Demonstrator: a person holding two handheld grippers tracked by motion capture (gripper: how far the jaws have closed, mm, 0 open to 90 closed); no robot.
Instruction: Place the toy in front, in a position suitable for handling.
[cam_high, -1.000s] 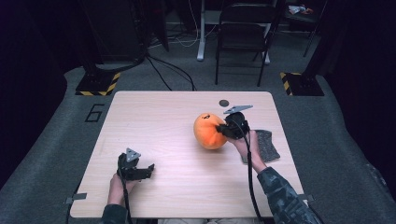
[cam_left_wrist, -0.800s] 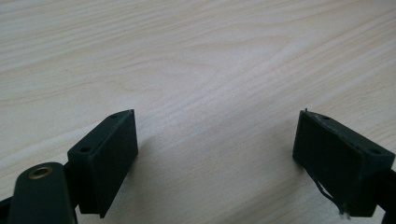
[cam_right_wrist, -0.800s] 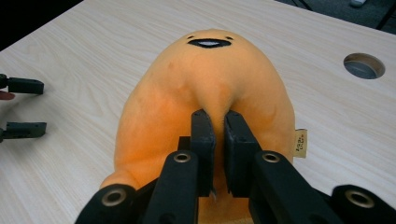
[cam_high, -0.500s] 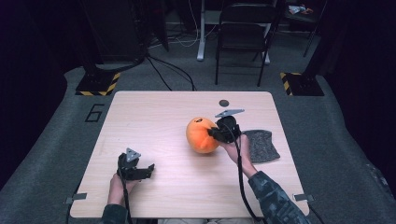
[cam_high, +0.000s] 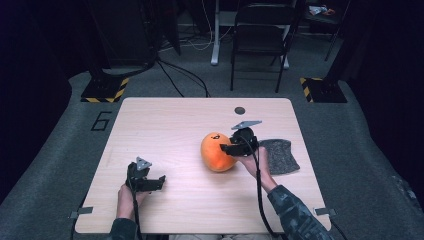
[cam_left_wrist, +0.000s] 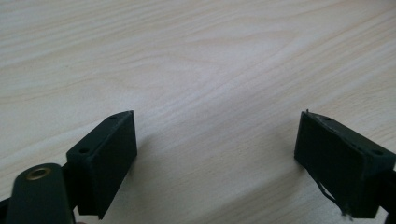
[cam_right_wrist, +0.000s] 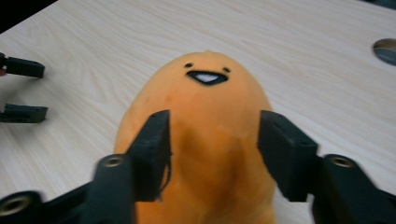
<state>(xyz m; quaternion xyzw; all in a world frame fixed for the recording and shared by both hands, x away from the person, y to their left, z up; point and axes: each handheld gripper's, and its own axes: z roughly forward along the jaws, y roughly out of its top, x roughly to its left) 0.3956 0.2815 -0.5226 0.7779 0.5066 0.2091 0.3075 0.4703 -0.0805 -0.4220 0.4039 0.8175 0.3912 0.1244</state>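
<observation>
Layout of items on the table (cam_high: 165, 125).

The plush toy (cam_high: 217, 151) is placed right of centre. The right gripper (cam_high: 239, 146) is set against its right side; a mat (cam_high: 279, 156) is laid just beyond, near the right edge. The left gripper (cam_high: 145, 180) is positioned near the front edge, toward the left corner. A round hole (cam_high: 240, 110) is seen by the far edge.

Orange egg-shaped plush (cam_high: 218, 152), small black face, lying mid-table.
</observation>
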